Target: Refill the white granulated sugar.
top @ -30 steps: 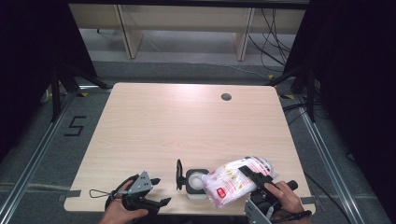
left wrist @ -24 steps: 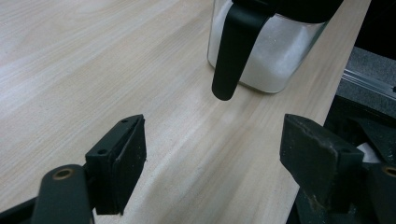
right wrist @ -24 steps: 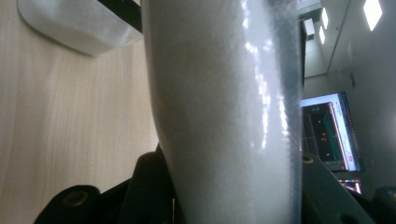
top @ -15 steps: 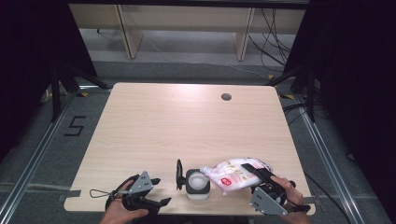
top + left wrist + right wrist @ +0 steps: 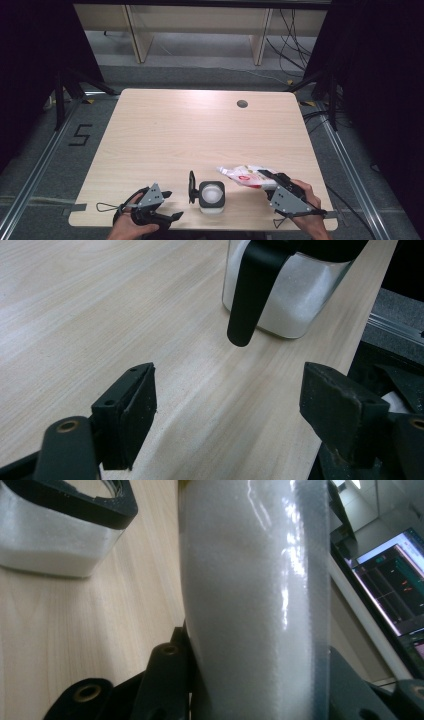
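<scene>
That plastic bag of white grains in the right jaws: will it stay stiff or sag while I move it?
Likely to sag: the bag is soft film, gripped by the right gripper at one end. Its glossy surface may slip. The grains probably shift, so its weight may swing toward the container.

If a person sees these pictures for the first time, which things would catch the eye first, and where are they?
Most striking is the clear plastic bag of white powder with a red label, clamped in the right hand-held gripper near the table's front right, its far end pointing toward the container. Beside it, at the front middle of the pale wooden table, stands a clear square container with a black rim and black handle, partly filled with white powder. The left hand-held gripper waits open at the front left.
</scene>
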### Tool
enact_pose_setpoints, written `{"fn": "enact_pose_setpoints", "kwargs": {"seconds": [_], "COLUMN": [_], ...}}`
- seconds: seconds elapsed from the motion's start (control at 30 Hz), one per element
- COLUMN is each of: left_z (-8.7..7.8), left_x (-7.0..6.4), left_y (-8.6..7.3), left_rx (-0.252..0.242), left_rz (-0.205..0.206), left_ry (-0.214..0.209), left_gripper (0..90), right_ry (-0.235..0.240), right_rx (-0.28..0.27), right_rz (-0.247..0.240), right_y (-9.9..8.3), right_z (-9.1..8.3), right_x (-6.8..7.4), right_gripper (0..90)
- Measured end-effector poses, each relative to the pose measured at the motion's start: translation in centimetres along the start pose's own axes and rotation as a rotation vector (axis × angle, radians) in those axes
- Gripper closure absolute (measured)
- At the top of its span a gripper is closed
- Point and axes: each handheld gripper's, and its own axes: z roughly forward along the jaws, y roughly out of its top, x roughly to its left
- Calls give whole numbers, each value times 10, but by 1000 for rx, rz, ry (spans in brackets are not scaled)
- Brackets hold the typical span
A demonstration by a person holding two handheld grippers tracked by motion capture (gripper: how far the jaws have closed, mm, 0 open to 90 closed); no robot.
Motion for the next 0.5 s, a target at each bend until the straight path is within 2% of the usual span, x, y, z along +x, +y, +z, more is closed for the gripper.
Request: {"fn": "enact_pose_setpoints", "kwargs": {"seconds": [0.03,0.07,0.1,0.17,0.2,0.23,0.33,0.4,0.43,0.47,0.5], "left_z": [0,0,0,-1,0,0,0,0,0,0,0], "left_x": [0,-1,0,0,-1,0,0,2,0,0,0], "left_y": [0,0,0,0,0,0,0,1,0,0,0], "left_rx": [0,1,9,10,2,3,-1,1,1,0,0], "left_rz": [1,-8,1,7,-8,8,-3,24,-9,-9,-7], "left_ry": [2,0,2,-1,-2,-1,1,-5,-2,-2,-2], "left_gripper": [225,225,225,225,225,225,225,225,225,225,225], "right_ry": [2,5,6,0,15,7,1,19,27,14,33], "right_rx": [1,-5,-6,-16,-26,-28,-37,-40,-45,-44,-37], "right_rz": [29,22,32,89,108,113,175,202,205,223,229], "right_y": [-1,-2,-4,-7,-8,-9,-13,-16,-17,-19,-20], "right_z": [1,3,5,8,10,12,18,23,25,28,29], "right_x": [0,-2,-3,-4,-6,-8,-11,-12,-12,-11,-11], "right_gripper": [686,687,688,689,689,690,691,692,691,692,692]}}
